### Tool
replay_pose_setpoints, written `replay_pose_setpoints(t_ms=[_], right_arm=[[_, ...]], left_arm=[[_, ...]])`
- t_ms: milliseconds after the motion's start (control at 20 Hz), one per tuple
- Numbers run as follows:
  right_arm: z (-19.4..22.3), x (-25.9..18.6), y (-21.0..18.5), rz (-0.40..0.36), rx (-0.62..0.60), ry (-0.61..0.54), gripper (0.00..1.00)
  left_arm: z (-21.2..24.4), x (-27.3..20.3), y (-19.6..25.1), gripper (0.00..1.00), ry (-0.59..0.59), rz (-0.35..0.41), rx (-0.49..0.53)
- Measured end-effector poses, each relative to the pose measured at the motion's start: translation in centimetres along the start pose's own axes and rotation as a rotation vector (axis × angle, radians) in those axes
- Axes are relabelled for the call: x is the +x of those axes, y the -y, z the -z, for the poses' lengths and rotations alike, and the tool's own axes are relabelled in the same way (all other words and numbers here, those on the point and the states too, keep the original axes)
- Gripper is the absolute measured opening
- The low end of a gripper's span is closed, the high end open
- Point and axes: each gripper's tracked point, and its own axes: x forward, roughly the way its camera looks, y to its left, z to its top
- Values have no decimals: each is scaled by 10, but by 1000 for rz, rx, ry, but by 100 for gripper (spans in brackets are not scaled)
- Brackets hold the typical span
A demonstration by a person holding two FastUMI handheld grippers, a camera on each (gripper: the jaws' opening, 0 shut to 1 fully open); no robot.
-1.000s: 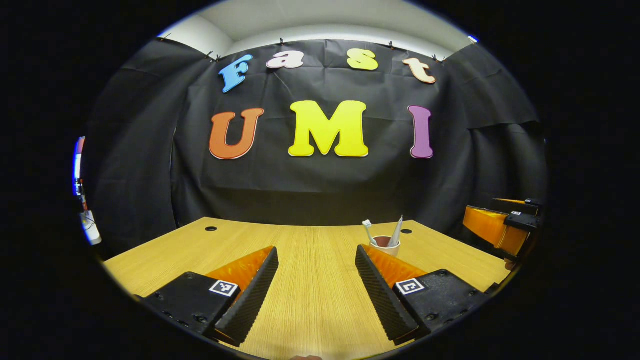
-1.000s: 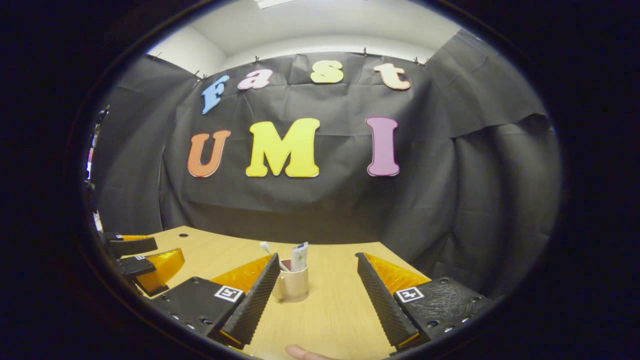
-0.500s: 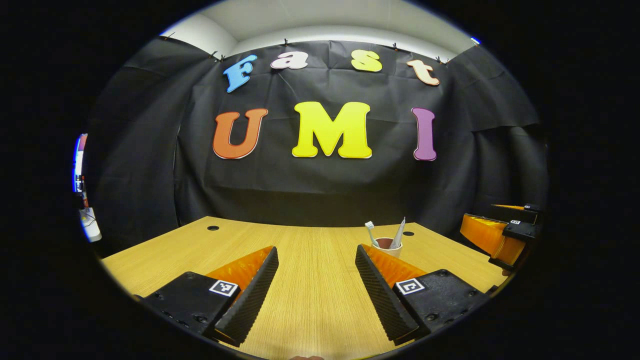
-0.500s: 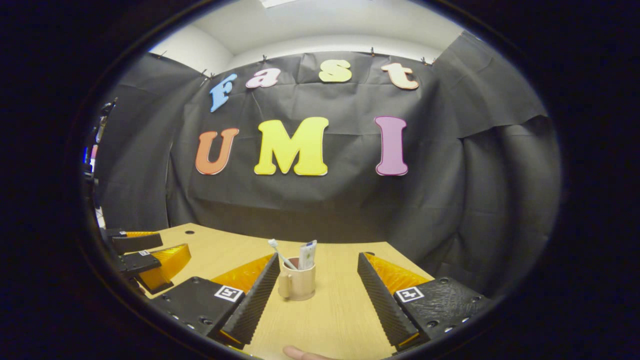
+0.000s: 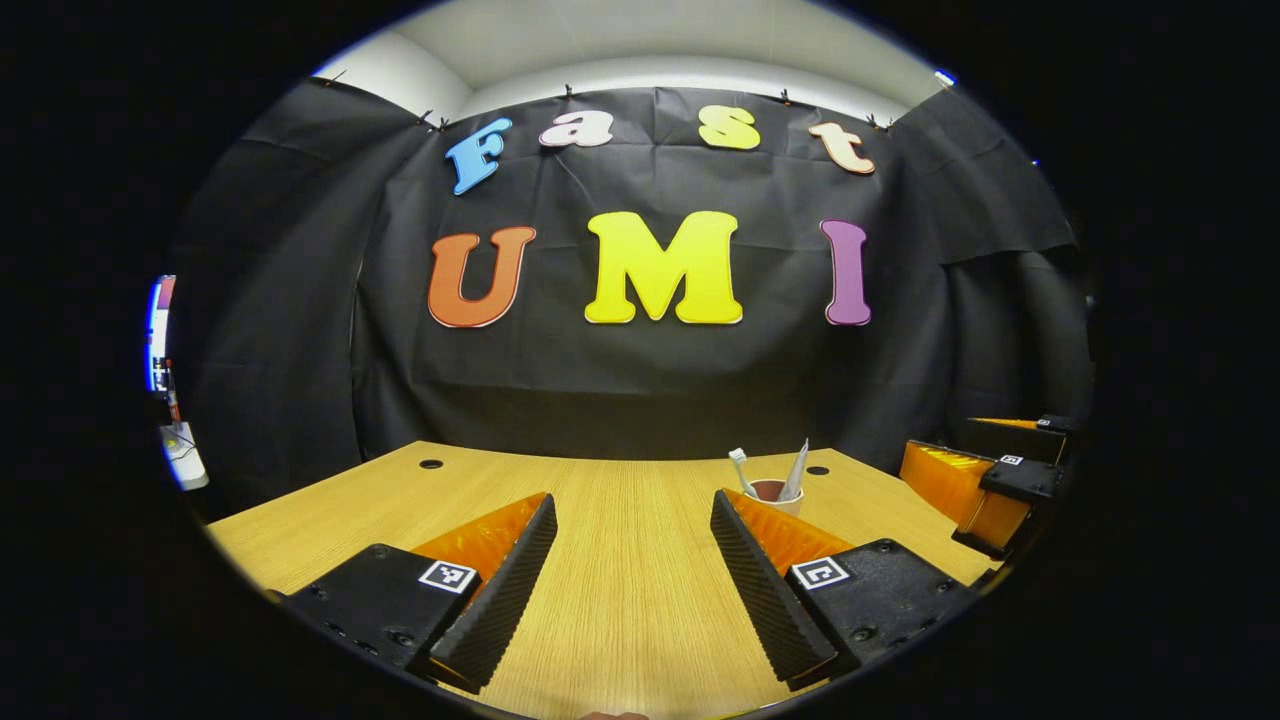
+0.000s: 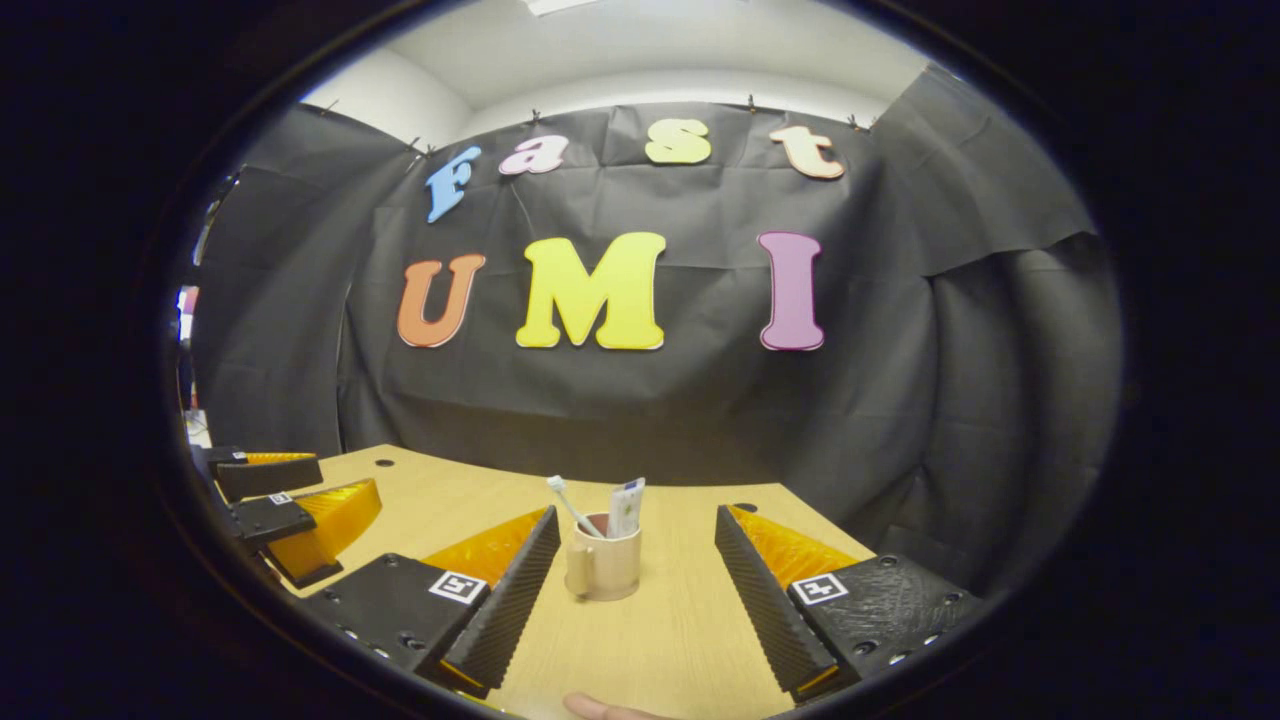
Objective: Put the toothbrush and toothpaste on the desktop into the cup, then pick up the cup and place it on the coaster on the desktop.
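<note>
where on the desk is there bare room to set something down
The desk is bare between the left tool and the grommet hole at the back left. In the right gripper view, bare wood lies between the cup and the right tool. It is crowded around the cup holding the toothbrush and toothpaste.

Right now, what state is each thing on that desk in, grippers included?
cup: upright on the desk, handle to the view's left, free of both grippers.
toothbrush: inside the cup, leaning, head up.
toothpaste: inside the cup, standing up.
left gripper: open, holding nothing.
right gripper: open, cup ahead between its fingers, untouched.
coaster: I can't make one out.
</note>
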Motion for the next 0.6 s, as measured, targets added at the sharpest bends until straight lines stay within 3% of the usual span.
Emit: replay_pose_setpoints(t_ms=[600], right_arm=[[3,1,-2,1,-16,2,94]], left_arm=[[2,0,-3,98,-4,-9,5]])
